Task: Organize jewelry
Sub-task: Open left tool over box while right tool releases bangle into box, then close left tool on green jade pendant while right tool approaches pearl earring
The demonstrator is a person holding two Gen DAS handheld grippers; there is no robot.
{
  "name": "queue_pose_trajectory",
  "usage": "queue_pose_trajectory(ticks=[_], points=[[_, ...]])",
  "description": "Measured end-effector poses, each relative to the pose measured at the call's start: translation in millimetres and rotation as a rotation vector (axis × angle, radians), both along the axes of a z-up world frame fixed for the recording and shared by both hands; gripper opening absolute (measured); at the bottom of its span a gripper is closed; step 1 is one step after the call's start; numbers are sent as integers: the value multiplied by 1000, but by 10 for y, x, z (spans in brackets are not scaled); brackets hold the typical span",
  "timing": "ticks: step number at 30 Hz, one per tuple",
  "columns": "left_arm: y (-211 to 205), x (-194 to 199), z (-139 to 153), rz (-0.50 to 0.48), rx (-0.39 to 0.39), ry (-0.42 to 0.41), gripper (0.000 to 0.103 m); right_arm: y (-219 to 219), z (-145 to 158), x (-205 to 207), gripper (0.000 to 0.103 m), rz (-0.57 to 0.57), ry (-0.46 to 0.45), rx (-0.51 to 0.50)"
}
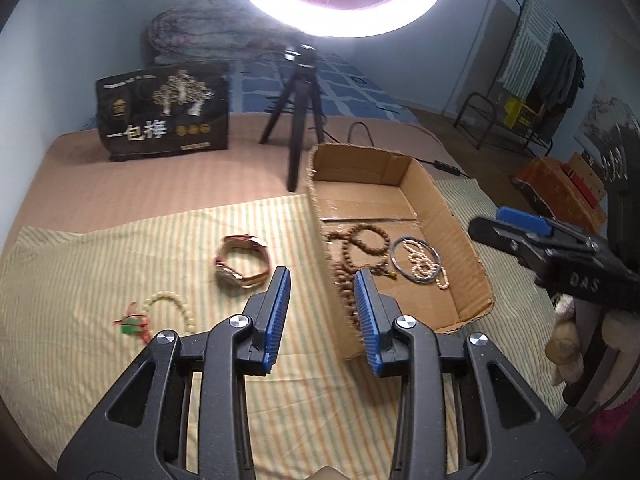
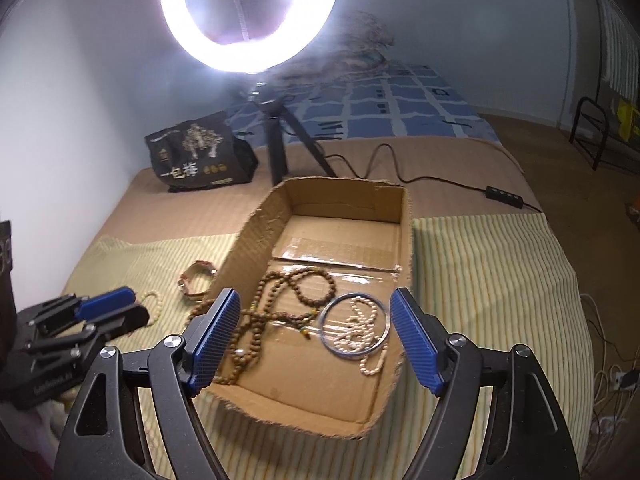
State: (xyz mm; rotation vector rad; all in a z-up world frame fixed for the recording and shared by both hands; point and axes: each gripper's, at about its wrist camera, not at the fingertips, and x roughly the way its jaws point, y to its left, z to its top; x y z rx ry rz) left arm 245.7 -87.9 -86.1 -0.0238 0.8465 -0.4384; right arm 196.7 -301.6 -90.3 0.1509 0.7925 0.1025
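Below right fingers (image 2: 416, 344), bangle (image 2: 355, 325) in box (image 2: 256, 236), nothing gripped

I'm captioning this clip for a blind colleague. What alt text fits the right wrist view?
An open, empty right gripper hovers over a cardboard box holding brown bead strands, a blue bangle and pearls. Left of the box, a watch lies on striped cloth near the left gripper.
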Motion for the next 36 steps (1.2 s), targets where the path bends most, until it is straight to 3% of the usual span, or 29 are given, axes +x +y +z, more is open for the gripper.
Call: queue_pose_trajectory(ticks=[16, 24, 36], points=[[1115, 66, 55, 175, -32, 0, 33, 733, 67, -240, 77, 166, -37, 38], [1477, 138, -287, 224, -2, 67, 33, 1184, -253, -315, 77, 266, 29, 7], [1457, 268, -788, 185, 78, 130, 33, 1692, -717, -369, 77, 338, 89, -57]])
